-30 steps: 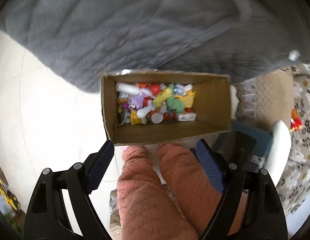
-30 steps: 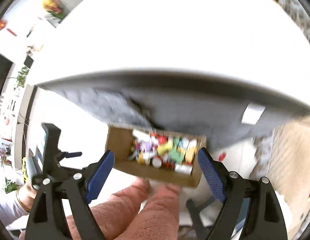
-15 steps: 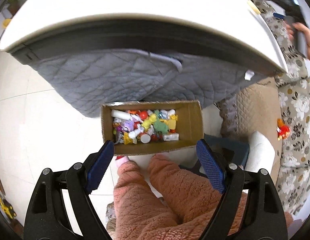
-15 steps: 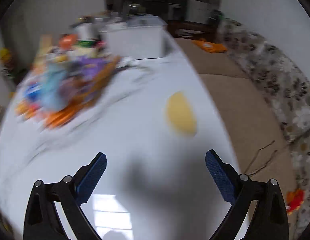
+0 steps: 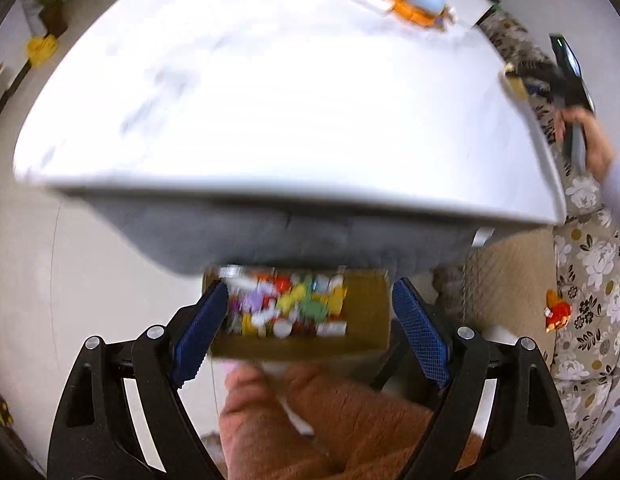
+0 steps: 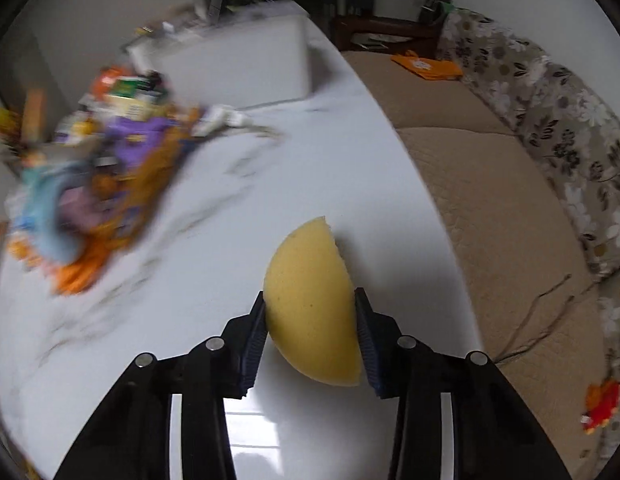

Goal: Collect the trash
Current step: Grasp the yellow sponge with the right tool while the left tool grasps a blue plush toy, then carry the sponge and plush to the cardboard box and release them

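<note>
The yellow sponge piece, a half-round slab, now sits between the jaws of the right gripper, both pads touching its flanks; half a second ago the jaws were spread wide and the piece lay well ahead of them on the white bench. Judgement: the grasp is made and the lift comes next. The left gripper hangs with jaws wide apart, holding nothing. Beyond and below its jaws stands the cardboard box of mixed trash, on the floor under the bench edge.
</note>
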`<state>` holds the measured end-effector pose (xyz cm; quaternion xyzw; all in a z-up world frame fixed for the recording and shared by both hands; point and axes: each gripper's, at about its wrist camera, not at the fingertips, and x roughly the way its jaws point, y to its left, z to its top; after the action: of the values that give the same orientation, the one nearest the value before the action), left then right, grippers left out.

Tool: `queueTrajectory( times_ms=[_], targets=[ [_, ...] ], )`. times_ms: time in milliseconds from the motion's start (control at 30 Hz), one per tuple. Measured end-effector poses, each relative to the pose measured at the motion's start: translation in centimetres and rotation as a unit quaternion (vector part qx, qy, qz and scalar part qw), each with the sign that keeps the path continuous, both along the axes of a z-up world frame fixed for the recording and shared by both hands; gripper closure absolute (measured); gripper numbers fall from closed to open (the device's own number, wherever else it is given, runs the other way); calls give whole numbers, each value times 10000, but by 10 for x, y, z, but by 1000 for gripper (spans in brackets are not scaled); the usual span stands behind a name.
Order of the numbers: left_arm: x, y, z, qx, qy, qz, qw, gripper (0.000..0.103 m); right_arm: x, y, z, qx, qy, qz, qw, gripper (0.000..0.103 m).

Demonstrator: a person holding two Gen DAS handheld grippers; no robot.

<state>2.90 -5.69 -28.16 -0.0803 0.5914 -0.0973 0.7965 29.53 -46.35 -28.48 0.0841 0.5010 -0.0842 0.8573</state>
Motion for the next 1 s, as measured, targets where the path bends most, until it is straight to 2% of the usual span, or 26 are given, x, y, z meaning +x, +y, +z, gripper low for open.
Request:
queueTrajectory(
  times_ms=[167, 233, 333, 367, 433, 567, 633, 733, 767, 800, 833, 933, 1000],
  targets=[
    [68, -20, 17, -33, -423, -13, 9991, 21, -95, 36, 33, 676, -387, 572, 9953, 61],
    [99, -29, 23, -83, -512, 87, 9986, 21, -131, 52, 42, 787, -467, 669, 9936, 61],
    [151, -53, 39, -143, -762, 271, 9966, 21, -175, 68, 52, 914, -600, 603, 9922, 61],
    [171, -68, 45, -131, -905, 228, 9955, 21, -191, 70, 55, 1115, -654, 506, 9903, 61],
    [204, -94, 51, -118, -997, 43, 9949, 21, -209, 70, 57, 1324, -696, 377, 9880, 60],
    [282, -144, 45, -36, -962, -135, 9953, 21, -227, 77, 61, 1268, -741, 331, 9886, 60],
    [313, -152, 32, 212, -782, 90, 9967, 21, -238, 79, 63, 1310, -735, 339, 9881, 60],
    [343, -153, 18, 233, -547, 304, 9978, 21, -245, 81, 60, 1218, -670, 316, 9898, 60],
    [347, -153, 15, 121, -529, 322, 9980, 23, -248, 81, 59, 1171, -649, 286, 9906, 60],
    [347, -151, 17, -42, -603, 312, 9977, 47, -252, 80, 57, 1209, -624, 249, 9904, 60],
    [345, -150, 19, -260, -597, 231, 9976, 76, -255, 79, 56, 1261, -613, 214, 9899, 60],
    [335, -150, 26, -365, -641, 2, 9973, 91, -262, 79, 56, 1278, -595, 205, 9898, 60],
    [324, -142, 39, -515, -743, -140, 9958, 92, -261, 81, 59, 1292, -606, 244, 9895, 60]
  ],
)
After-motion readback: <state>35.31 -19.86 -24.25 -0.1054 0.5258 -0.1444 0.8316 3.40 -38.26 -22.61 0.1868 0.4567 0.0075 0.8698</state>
